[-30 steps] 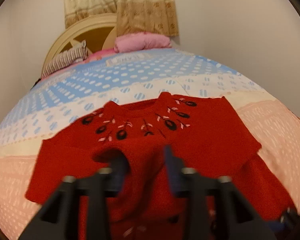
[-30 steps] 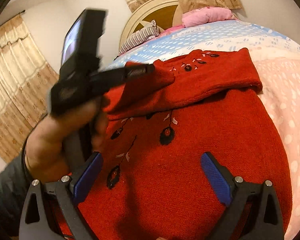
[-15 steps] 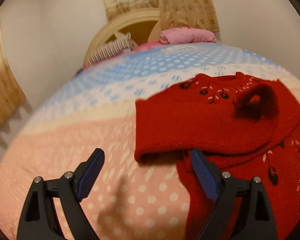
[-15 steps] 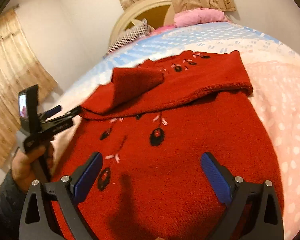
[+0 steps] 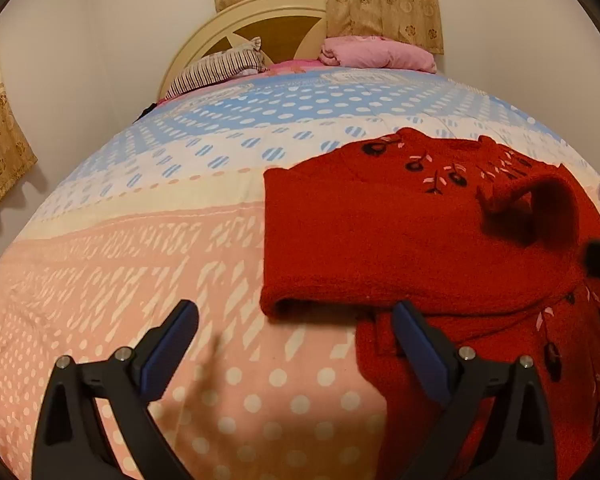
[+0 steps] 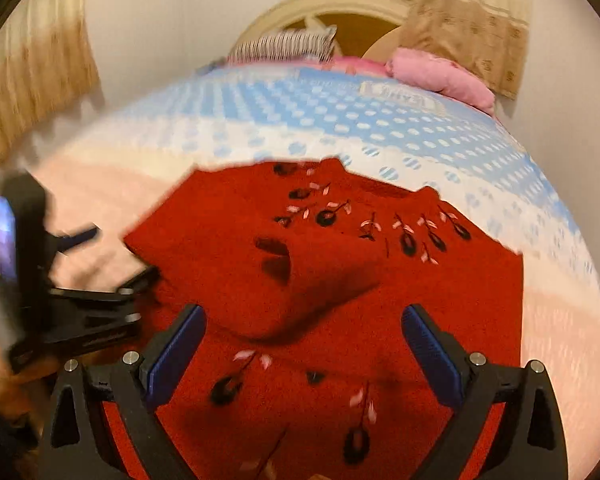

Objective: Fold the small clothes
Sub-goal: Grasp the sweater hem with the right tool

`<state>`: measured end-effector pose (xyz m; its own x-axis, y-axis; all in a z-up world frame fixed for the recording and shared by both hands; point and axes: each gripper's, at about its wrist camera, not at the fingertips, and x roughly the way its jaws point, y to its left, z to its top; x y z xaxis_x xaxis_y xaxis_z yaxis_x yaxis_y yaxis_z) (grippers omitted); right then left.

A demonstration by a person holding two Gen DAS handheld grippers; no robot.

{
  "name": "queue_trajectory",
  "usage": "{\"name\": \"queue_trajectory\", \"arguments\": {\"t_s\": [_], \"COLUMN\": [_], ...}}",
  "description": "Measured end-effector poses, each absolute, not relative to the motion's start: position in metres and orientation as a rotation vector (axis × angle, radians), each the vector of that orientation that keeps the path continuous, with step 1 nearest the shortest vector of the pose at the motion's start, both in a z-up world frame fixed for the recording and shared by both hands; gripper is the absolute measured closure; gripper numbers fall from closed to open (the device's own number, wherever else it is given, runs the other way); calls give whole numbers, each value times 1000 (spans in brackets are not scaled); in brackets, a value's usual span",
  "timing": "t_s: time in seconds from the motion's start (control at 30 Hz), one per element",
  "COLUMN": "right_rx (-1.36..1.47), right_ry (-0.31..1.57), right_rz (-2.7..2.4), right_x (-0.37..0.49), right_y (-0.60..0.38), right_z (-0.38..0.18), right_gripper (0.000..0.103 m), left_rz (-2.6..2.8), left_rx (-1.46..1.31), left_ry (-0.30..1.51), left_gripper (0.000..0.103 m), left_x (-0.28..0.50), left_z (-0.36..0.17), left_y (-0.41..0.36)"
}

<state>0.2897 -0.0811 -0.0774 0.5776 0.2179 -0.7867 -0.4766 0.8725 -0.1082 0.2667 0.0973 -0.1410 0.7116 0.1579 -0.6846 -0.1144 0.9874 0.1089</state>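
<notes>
A red knitted sweater with dark embroidered flowers and pale pink leaves (image 5: pixel 400 232) lies on a quilted bedspread (image 5: pixel 140 264) patterned in bands of pink, cream and blue with white dots. In the left wrist view the sweater fills the right half of the bed; its near left sleeve is folded across the chest, leaving a straight vertical fold edge on the left and a rounded, slightly lifted lower edge. The sleeve cuff stands up in a small hump near the neckline, toward the right of the picture. The left gripper (image 5: pixel 296 344) has just been opening and now stands spread wide with nothing between its blue-padded fingers (image 5: pixel 172 344); it hangs over bare pink bedspread just off the sweater's folded lower-left corner, its right finger overlapping the sweater's hem edge. To its left and ahead, the bedspread is open all the way to the bed's curved side edge. In the blurred right wrist view the right gripper (image 6: pixel 304 348) is also spread wide and empty, poised above the sweater's lower front, with the folded sleeve just ahead of its tips. The sweater's right edge runs straight, with clear pink and blue bedspread beyond it. At the head of the bed sit a black-and-white striped pillow (image 5: pixel 216 68) and a pink folded blanket (image 5: pixel 376 54) against a cream round headboard (image 5: pixel 260 16), well apart from the sweater.
</notes>
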Motion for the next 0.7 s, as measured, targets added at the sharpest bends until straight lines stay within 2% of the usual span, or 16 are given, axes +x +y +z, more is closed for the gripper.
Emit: {"name": "queue_trajectory", "arguments": {"t_s": [0.03, 0.07, 0.1, 0.13, 0.17, 0.3, 0.43, 0.47, 0.5, 0.53, 0.57, 0.7], "right_rx": [-371, -425, -468, -483, -462, -267, -133, -93, -59, -13, 24, 97], "right_ry": [867, 863, 863, 862, 859, 788, 784, 811, 846, 880, 893, 891], "right_rz": [397, 366, 328, 302, 302, 308, 332, 331, 315, 291, 278, 276], "right_x": [296, 302, 310, 318, 321, 317, 304, 302, 302, 301, 301, 295], "right_y": [-73, -67, -63, -63, -66, -106, -142, -152, -163, -176, -186, -207], "right_z": [-84, -92, -99, -103, -101, -75, -74, -79, -87, -96, -101, -106], "right_gripper": [4, 11, 37, 53, 75, 86, 85, 77, 54, 44, 41, 41], "left_rz": [153, 153, 153, 153, 155, 165, 157, 158, 159, 161, 164, 175], "left_rx": [51, 43, 31, 21, 2, -53, -70, -71, -71, -69, -64, -28], "left_ry": [759, 756, 754, 754, 756, 766, 777, 780, 786, 789, 792, 791], "left_gripper": [3, 2, 2, 1, 1, 1, 1, 1, 1, 1, 1, 1], "left_x": [265, 265, 264, 264, 264, 265, 264, 265, 265, 265, 266, 266], "left_z": [-141, -141, -141, -141, -141, -143, -144, -145, -145, -146, -146, -146], "left_y": [98, 100, 102, 104, 107, 117, 119, 119, 119, 119, 118, 113]}}
